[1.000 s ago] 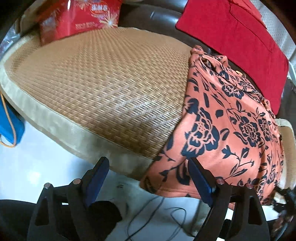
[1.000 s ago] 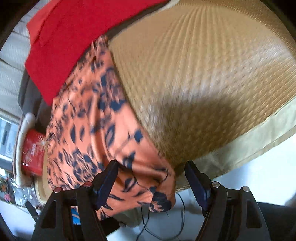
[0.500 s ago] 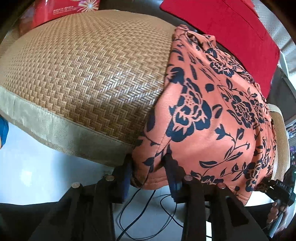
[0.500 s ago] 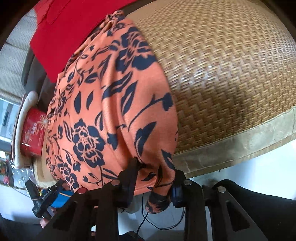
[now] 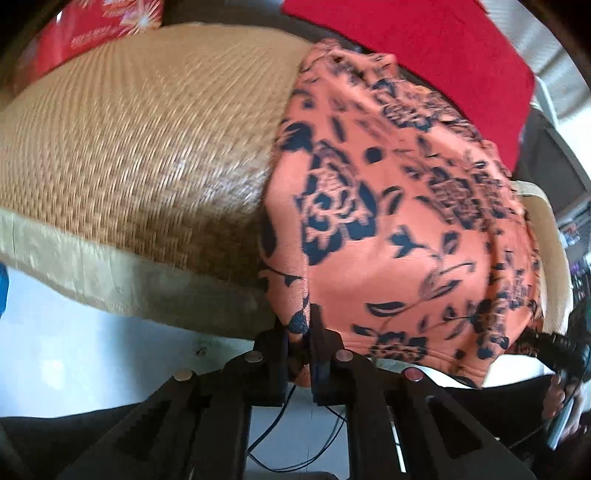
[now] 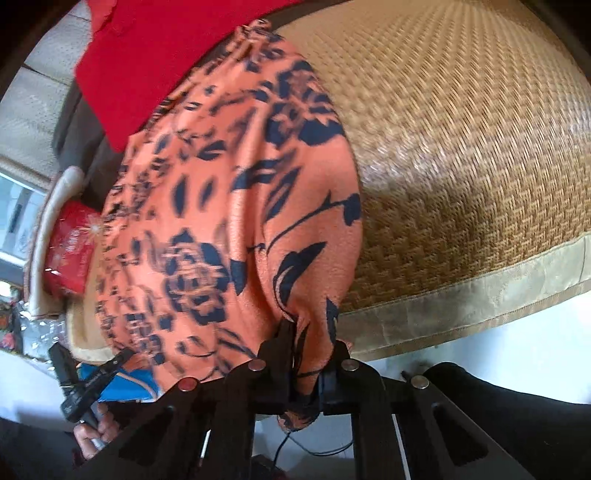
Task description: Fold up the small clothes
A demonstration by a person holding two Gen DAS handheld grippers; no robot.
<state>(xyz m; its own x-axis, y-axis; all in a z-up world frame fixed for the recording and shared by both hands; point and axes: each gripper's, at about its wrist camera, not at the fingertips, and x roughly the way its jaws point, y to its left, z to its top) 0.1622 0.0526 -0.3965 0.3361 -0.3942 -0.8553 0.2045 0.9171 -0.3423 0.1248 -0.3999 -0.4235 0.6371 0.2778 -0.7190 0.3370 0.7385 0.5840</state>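
An orange garment with a dark blue flower print [image 5: 399,229] lies on a woven mat and hangs over its near edge; it also shows in the right wrist view [image 6: 229,206]. My left gripper [image 5: 300,343] is shut on the garment's near left hem corner. My right gripper [image 6: 308,354] is shut on the near hem corner at the garment's other side, with cloth bunched between its jaws. The other hand-held gripper shows at each view's edge [image 5: 554,350] [image 6: 85,384].
The woven straw mat [image 5: 140,147] has a beige cloth border [image 5: 92,266] at its near edge. A red cushion [image 5: 424,48] lies behind the garment. A red box [image 5: 96,26] stands at the back left. Cables [image 5: 295,443] lie on the white floor below.
Both grippers went from open, to closing around the hem, to shut on it. The garment's near edge is now gathered and lifted slightly off the mat's edge.
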